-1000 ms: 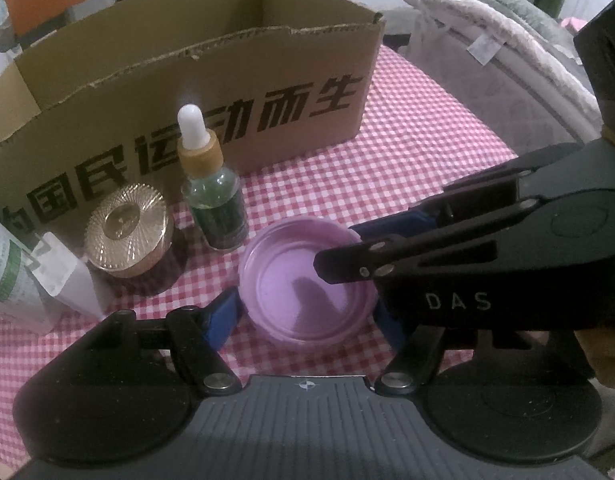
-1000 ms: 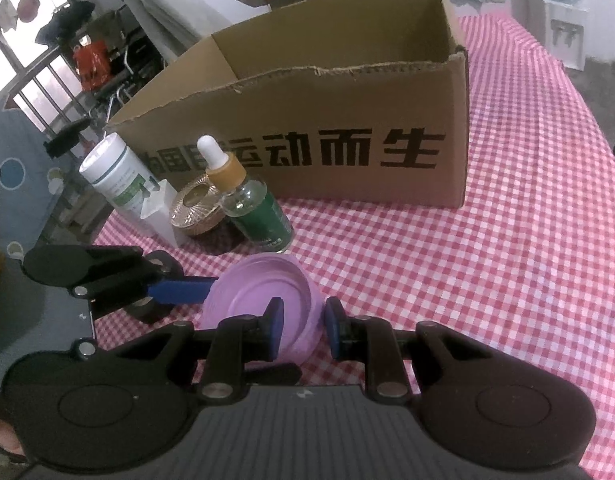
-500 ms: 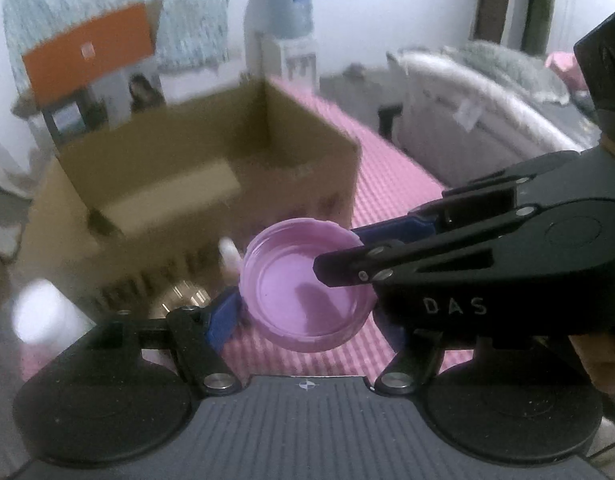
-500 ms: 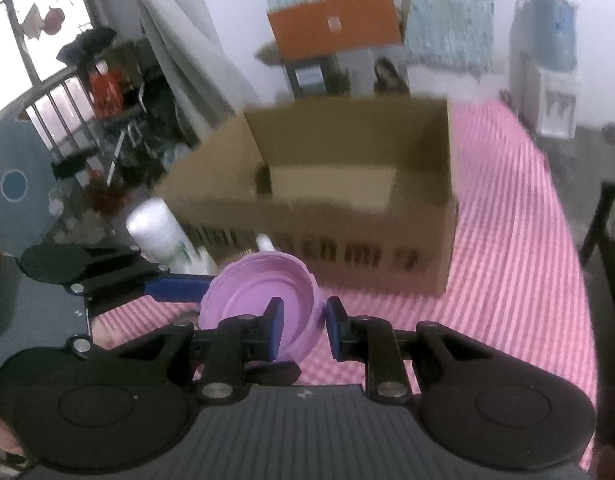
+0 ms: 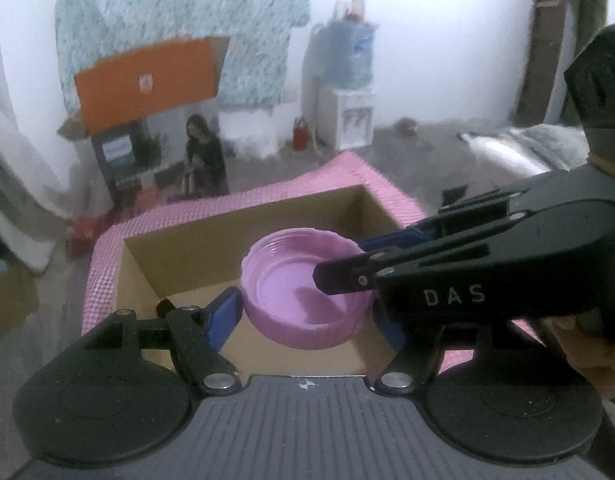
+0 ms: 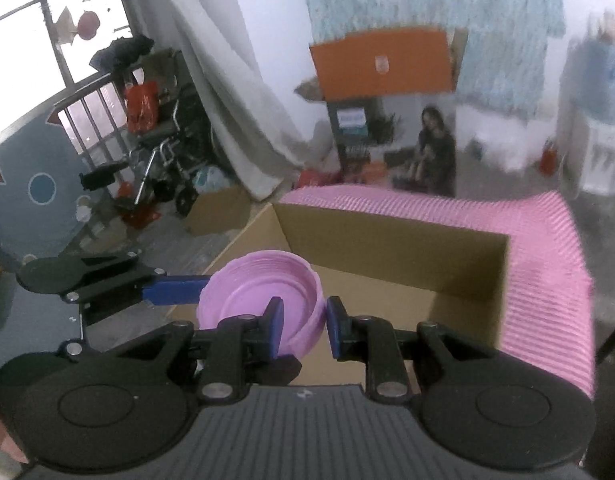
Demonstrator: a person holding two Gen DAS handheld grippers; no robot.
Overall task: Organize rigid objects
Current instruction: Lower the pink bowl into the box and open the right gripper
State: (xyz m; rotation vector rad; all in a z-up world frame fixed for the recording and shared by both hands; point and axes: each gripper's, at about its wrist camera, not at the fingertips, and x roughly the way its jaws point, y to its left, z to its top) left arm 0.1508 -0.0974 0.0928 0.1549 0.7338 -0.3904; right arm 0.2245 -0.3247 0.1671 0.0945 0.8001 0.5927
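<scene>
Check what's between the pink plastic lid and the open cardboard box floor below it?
Nothing visible. The pink plastic lid hangs over the open cardboard box; the right wrist view shows bare cardboard beneath.

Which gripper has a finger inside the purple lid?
The right gripper: one finger sits inside the purple lid, the other outside, pinching its wall. The left gripper has both fingers outside it.

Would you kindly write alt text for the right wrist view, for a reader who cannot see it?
Both grippers hold a purple lid above an open cardboard box: the right gripper pinches its near rim, the left gripper grips from the left. The box sits on a pink checked tablecloth.
</scene>
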